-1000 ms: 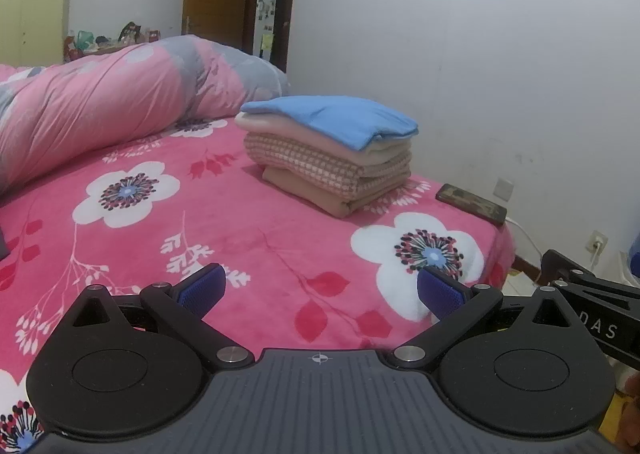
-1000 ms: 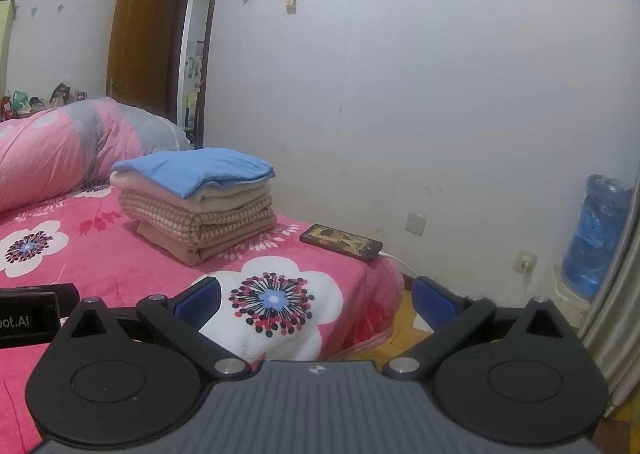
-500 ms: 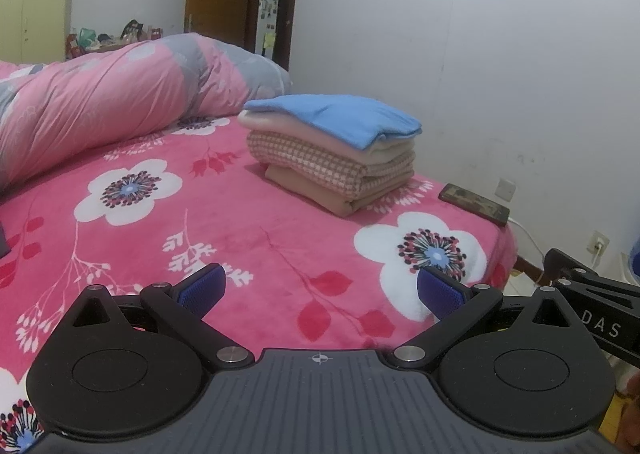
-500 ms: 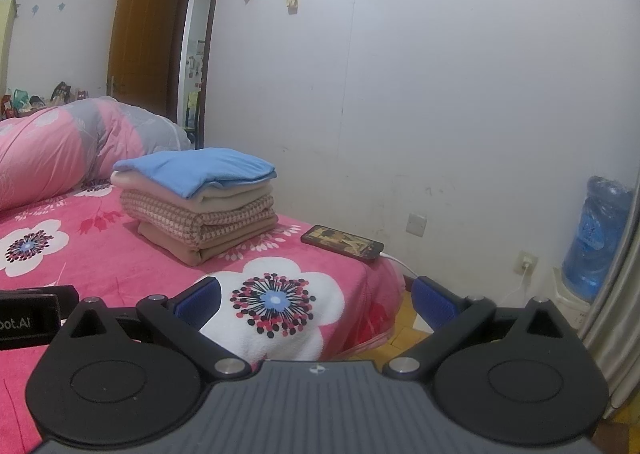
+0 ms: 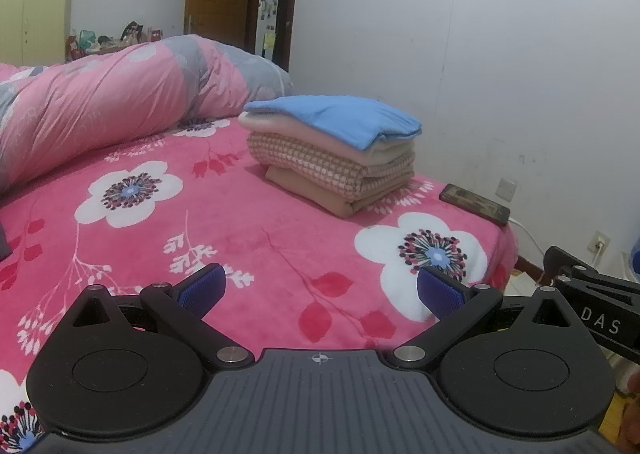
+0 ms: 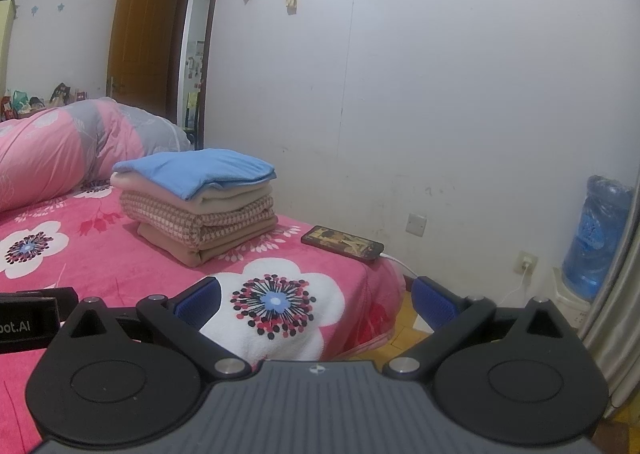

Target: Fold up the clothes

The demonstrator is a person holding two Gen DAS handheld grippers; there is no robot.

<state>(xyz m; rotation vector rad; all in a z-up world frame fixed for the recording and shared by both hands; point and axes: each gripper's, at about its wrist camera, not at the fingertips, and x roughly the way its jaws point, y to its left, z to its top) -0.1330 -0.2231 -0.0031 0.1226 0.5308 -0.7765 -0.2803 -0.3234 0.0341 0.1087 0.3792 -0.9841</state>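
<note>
A neat stack of folded clothes (image 5: 332, 157) (image 6: 200, 205) rests on the pink flowered bed (image 5: 160, 238) (image 6: 100, 254), with a blue garment (image 5: 340, 115) (image 6: 200, 169) on top, then cream, checked and tan pieces. My left gripper (image 5: 320, 288) hovers open over the near part of the bed, well short of the stack, nothing between its blue pads. My right gripper (image 6: 316, 296) is open too, over the bed's right corner, empty. The right gripper's body (image 5: 596, 306) shows at the left view's right edge.
A phone (image 5: 474, 203) (image 6: 342, 244) on a white charging cable lies at the bed's right edge by the wall. A rolled pink and grey quilt (image 5: 120, 101) fills the far left. A blue water jug (image 6: 596, 238) stands on the floor at right. An open door (image 6: 140, 41) is behind.
Both views have shifted only slightly, the stack drifting a little right in frame. Neither gripper has changed its opening, and the clothes have not moved.
</note>
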